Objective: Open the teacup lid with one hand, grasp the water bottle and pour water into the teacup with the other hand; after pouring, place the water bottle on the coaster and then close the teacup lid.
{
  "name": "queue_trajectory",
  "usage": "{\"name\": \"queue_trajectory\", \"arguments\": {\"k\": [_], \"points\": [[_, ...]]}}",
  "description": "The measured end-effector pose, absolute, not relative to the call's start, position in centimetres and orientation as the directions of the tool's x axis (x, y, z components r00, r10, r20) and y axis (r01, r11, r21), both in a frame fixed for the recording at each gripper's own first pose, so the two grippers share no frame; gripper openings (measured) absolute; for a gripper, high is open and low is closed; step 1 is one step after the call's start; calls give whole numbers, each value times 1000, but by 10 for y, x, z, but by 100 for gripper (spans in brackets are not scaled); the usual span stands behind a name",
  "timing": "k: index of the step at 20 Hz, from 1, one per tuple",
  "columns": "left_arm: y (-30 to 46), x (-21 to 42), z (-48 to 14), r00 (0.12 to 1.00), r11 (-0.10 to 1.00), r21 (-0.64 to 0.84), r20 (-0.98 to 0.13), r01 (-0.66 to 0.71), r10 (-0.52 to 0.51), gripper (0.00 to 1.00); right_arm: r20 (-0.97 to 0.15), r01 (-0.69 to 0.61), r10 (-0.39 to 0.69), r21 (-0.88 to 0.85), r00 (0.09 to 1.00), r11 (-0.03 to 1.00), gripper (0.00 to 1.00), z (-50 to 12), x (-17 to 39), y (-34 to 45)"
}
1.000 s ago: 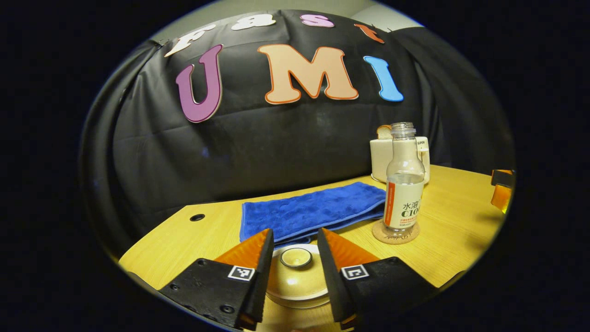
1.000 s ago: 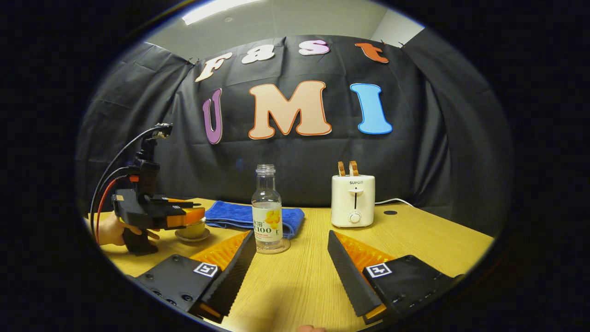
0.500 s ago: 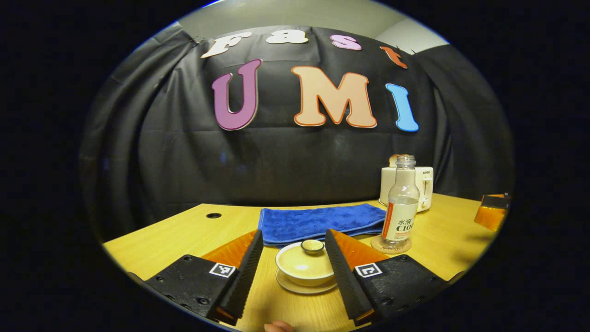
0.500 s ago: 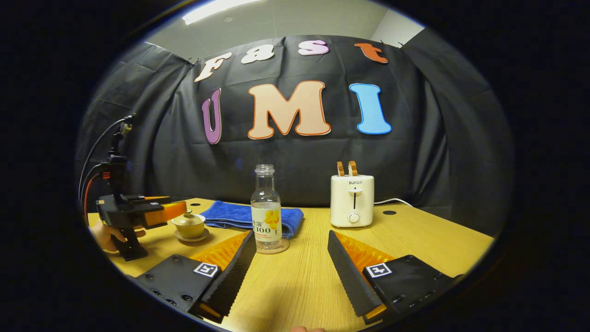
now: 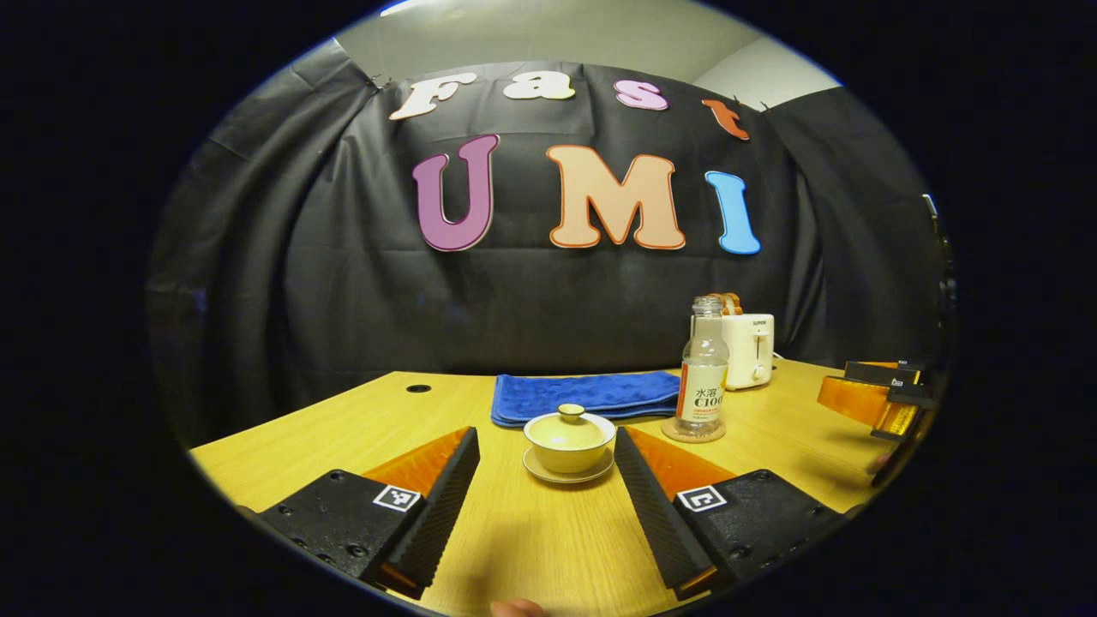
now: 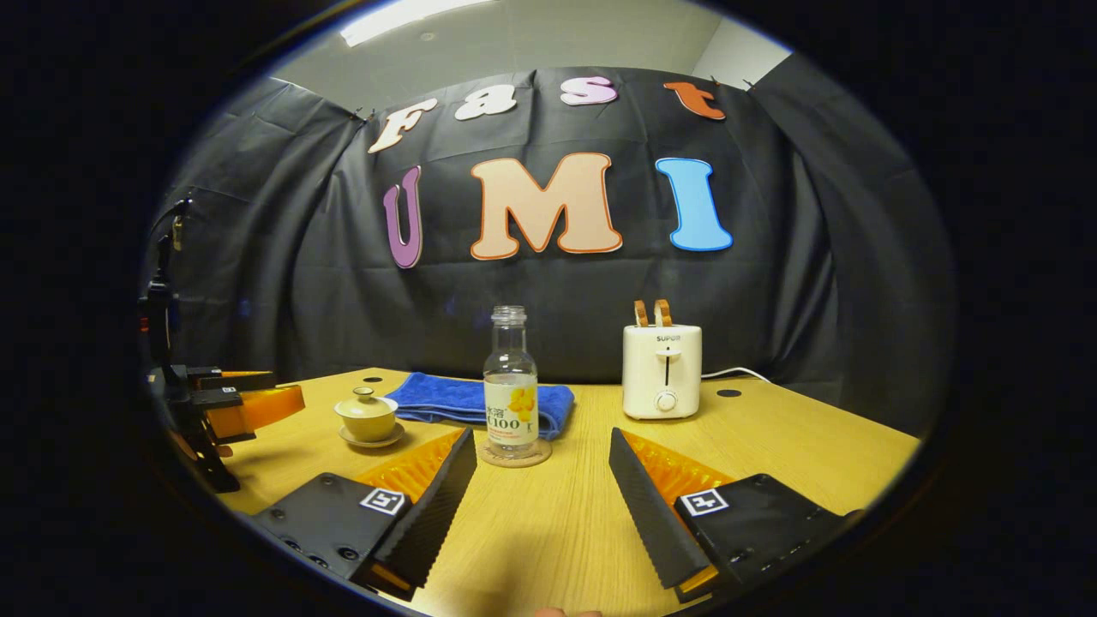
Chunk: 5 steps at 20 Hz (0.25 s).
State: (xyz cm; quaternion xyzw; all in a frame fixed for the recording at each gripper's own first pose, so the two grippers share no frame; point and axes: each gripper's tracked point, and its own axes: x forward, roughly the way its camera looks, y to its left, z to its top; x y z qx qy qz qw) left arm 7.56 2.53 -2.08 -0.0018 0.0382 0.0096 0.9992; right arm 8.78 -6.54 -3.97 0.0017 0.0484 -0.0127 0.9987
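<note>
A cream teacup (image 5: 569, 441) (image 6: 367, 419) with its lid (image 5: 570, 417) on sits on a saucer on the wooden table. My left gripper (image 5: 543, 450) (image 6: 257, 403) is open, drawn back from the cup, with nothing between its fingers. An uncapped clear water bottle (image 5: 702, 374) (image 6: 511, 388) stands upright on a round cork coaster (image 5: 693, 431) (image 6: 514, 455). My right gripper (image 6: 543, 450) (image 5: 870, 394) is open and empty, a short way in front of the bottle.
A folded blue towel (image 5: 586, 395) (image 6: 476, 400) lies behind the cup. A white toaster (image 6: 662, 371) (image 5: 748, 349) with toast in it stands at the back, its cable trailing right. Bare wooden table (image 6: 788, 433) spreads to the right.
My left gripper has pulled back and away from the teacup, leaving the lid sitting on the cup. The right gripper has barely moved.
</note>
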Motion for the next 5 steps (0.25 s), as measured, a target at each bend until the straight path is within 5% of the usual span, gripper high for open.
{"name": "queue_trajectory", "arguments": {"k": [5], "points": [[28, 62, -20, 995, 998, 2, -79, -57, 57, 93, -99, 11, -11, 5, 995, 1000, 95, -38, 75, -44]]}}
